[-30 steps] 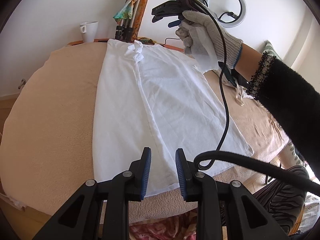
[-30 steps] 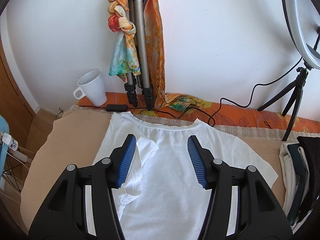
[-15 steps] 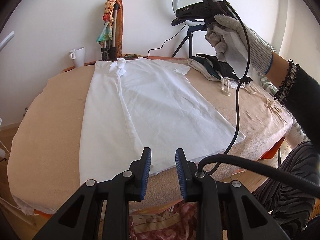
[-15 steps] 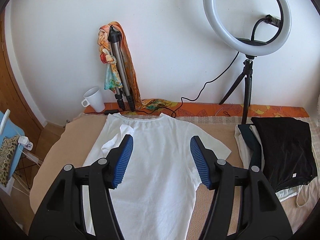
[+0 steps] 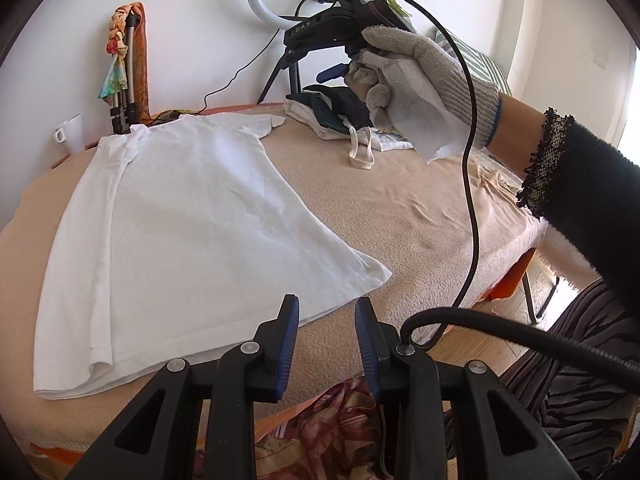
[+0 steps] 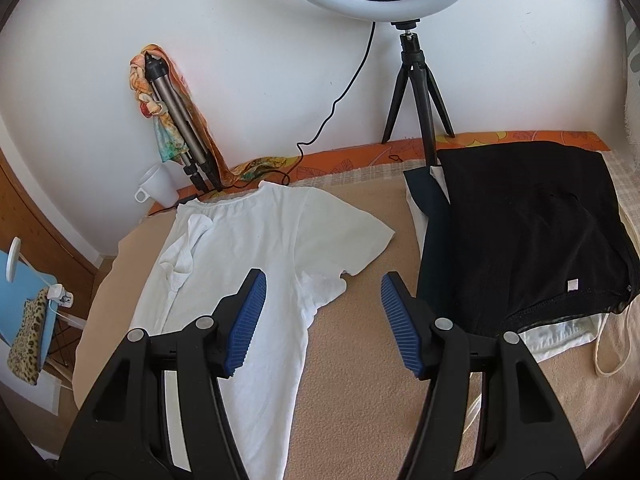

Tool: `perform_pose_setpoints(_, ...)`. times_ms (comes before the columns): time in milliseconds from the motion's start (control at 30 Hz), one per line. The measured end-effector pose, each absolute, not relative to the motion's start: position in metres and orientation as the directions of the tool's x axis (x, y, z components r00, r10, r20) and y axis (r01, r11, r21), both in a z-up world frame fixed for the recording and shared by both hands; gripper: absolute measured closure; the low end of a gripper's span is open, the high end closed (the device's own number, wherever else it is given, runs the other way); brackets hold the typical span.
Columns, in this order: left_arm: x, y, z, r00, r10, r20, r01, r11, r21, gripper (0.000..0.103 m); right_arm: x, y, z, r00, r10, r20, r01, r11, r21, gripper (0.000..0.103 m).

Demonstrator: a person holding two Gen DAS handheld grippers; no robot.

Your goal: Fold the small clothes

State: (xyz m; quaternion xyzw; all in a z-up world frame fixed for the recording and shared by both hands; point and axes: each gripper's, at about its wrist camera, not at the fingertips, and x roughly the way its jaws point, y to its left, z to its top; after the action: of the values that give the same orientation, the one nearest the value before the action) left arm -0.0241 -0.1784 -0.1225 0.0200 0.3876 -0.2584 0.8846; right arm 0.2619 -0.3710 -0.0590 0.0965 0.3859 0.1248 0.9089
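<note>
A white cotton T-shirt (image 5: pixel 188 216) lies flat on the beige blanket-covered table (image 5: pixel 404 216), one side folded inward, its collar toward the 12 o'clock wall. The left gripper (image 5: pixel 326 344) hovers off the hem's 5 o'clock corner, its jaws opening with nothing between them. The right gripper (image 6: pixel 322 322), held in a grey knitted glove (image 5: pixel 432 80), stands parted and empty over the sleeve. At 2 o'clock sits a pile of dark folded clothes (image 6: pixel 520 236).

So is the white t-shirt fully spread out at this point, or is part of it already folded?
Partly folded. The white t-shirt lies flat on the beige blanket, one side and its sleeve folded inward, while the other sleeve is spread out.
</note>
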Motion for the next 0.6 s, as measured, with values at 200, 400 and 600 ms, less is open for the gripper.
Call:
perform_pose_setpoints(200, -0.006, -0.230, -0.136, 0.528, -0.453, -0.718, 0.524, 0.839, -0.144, 0.068, 0.274, -0.387, -0.083, 0.627, 0.348, -0.697, -0.152, 0.932, 0.328, 0.040)
perform_pose_setpoints(400, 0.007, -0.245, -0.148, 0.523, -0.424, -0.740, 0.517, 0.848, -0.120, 0.068, 0.293, -0.385, -0.101, 0.581, 0.414, -0.701, -0.173, 0.904, 0.390, 0.040)
perform_pose_setpoints(600, 0.014, -0.245, -0.155, 0.527, -0.394, -0.752, 0.505, 0.858, -0.095, 0.071, 0.317, -0.380, -0.130, 0.525, 0.468, -0.710, -0.137, 0.871, 0.473, 0.040)
